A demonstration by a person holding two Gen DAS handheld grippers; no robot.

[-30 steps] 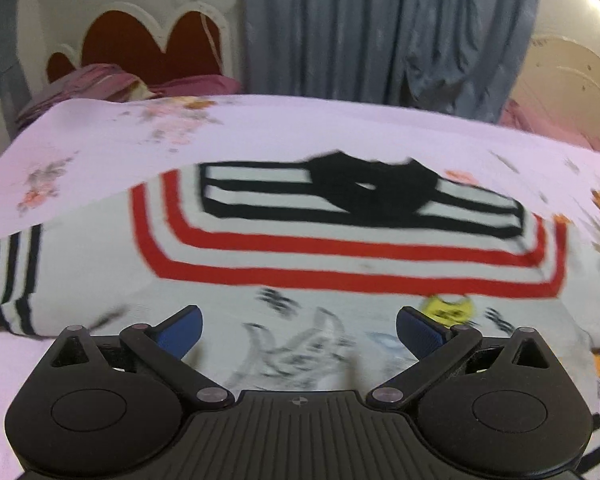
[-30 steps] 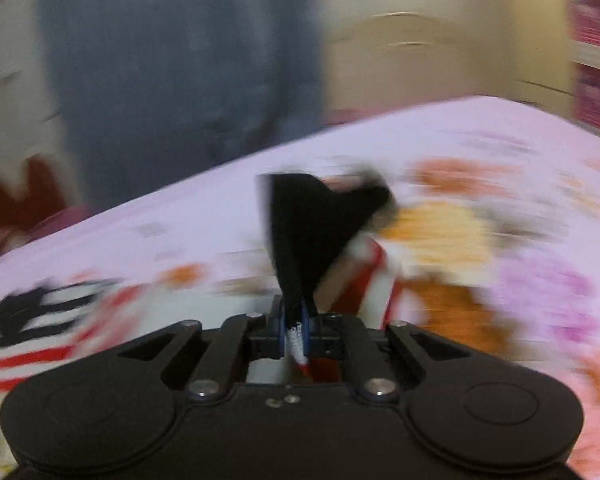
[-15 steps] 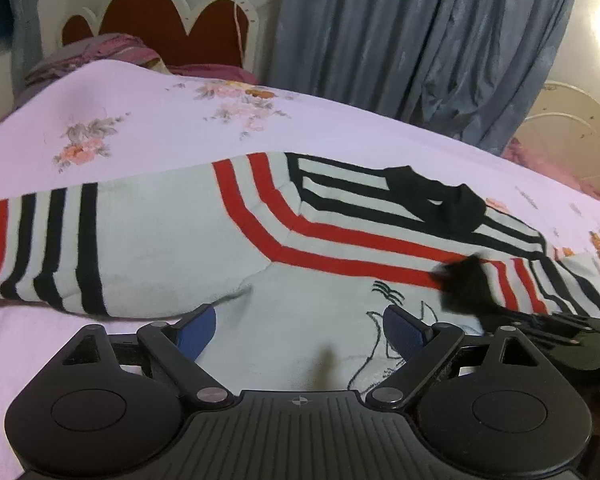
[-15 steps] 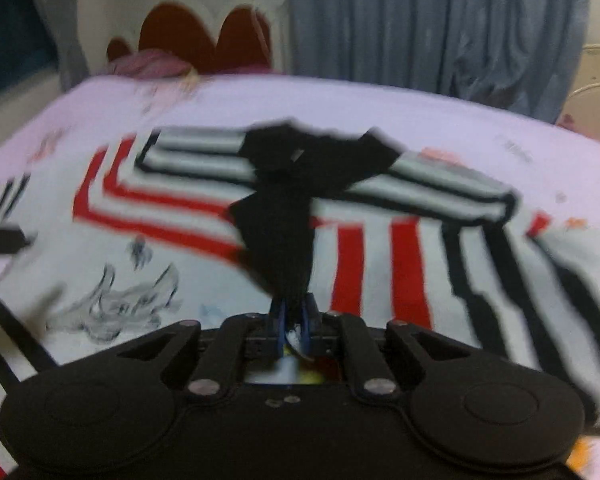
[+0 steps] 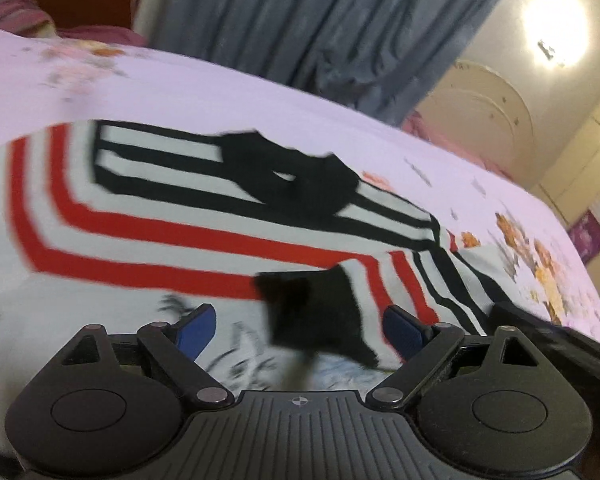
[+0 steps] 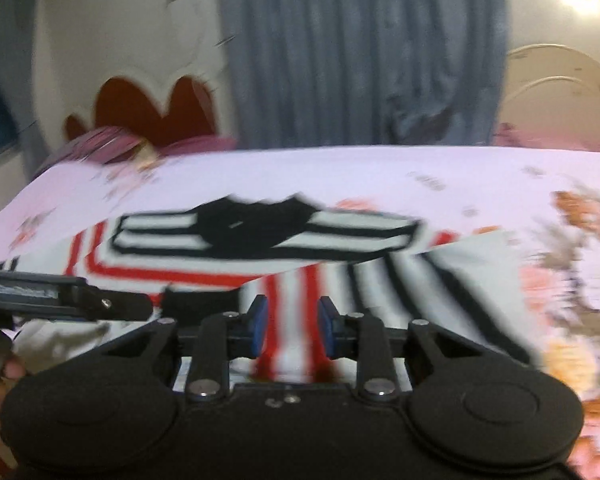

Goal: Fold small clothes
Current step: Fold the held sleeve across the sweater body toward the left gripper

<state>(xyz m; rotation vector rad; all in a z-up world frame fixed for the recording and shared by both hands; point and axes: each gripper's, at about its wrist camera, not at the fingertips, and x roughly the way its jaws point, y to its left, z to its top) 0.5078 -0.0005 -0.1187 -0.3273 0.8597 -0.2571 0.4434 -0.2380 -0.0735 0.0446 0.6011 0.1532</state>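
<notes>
The sweater (image 5: 148, 248), white with red and black stripes and a black collar, is lying spread across the bed (image 5: 228, 92), which is giving it a broad flat surface for folding. Its right sleeve (image 6: 380, 280) is lying turned in across the chest, the black cuff (image 5: 316, 312) resting near the printed drawing, so a first sleeve fold seems to be in place.

The left gripper (image 5: 300, 330) is hovering low over the cuff, its jaws closing but apart, the cuff lying between the blue pads (image 5: 196, 330) without being pressed; it looks to be reaching in to pin or adjust it.

The right gripper (image 6: 292, 326) is sitting over the folded sleeve's red stripes, its jaws opening with nothing pinched between them, apparently letting the fabric settle.
</notes>
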